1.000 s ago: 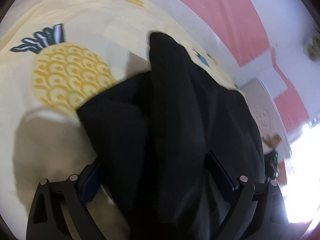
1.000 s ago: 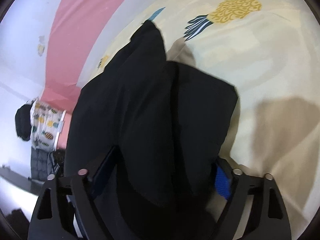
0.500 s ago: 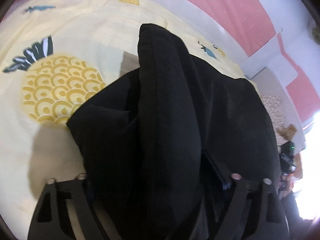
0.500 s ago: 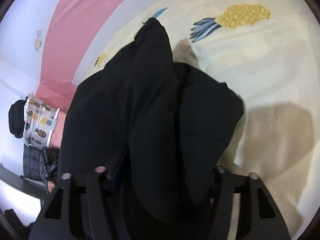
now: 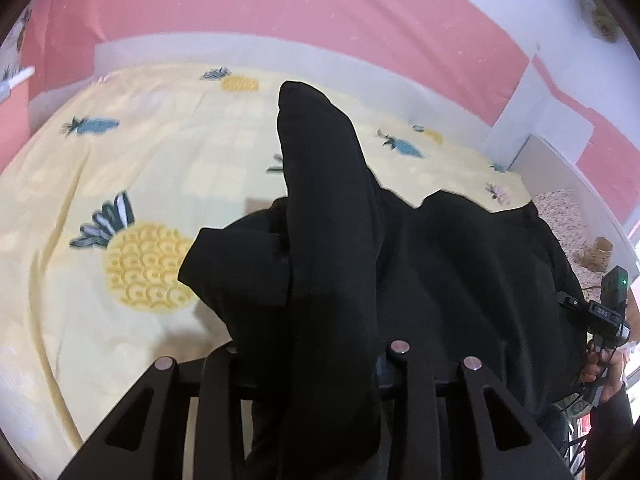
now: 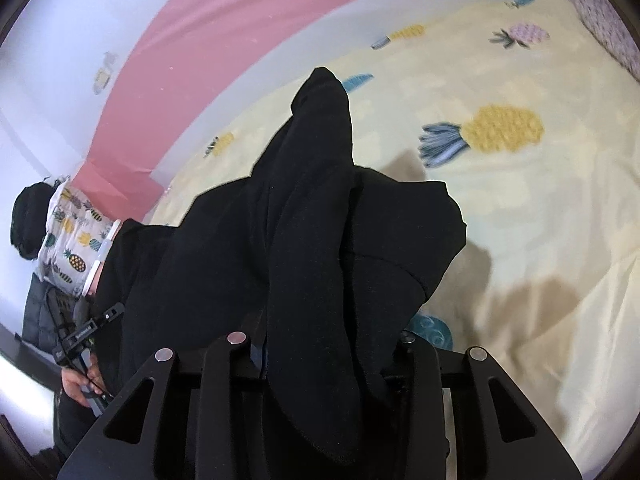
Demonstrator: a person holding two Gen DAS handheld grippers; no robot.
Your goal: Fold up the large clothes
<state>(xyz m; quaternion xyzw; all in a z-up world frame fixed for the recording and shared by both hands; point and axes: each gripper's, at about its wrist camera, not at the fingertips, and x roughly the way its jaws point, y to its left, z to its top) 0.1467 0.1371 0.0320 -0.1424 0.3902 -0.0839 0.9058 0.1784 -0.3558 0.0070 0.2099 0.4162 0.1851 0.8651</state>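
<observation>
Both grippers are matte black: the left gripper [image 5: 316, 356] and right gripper [image 6: 320, 344] each show angular arms with triangular cut-outs and round silver screw heads; a dark sleeve [image 5: 612, 420] at the left view's lower right

Black garment [image 5: 332, 240] drapes right over the left tongs [image 5: 316, 354] and the right tongs [image 6: 320, 340], burying their fingertips, so whether the closing jaws press the cloth is hidden, and the pineapple sheet [image 6: 520, 208] smears into blur at the rim.
</observation>
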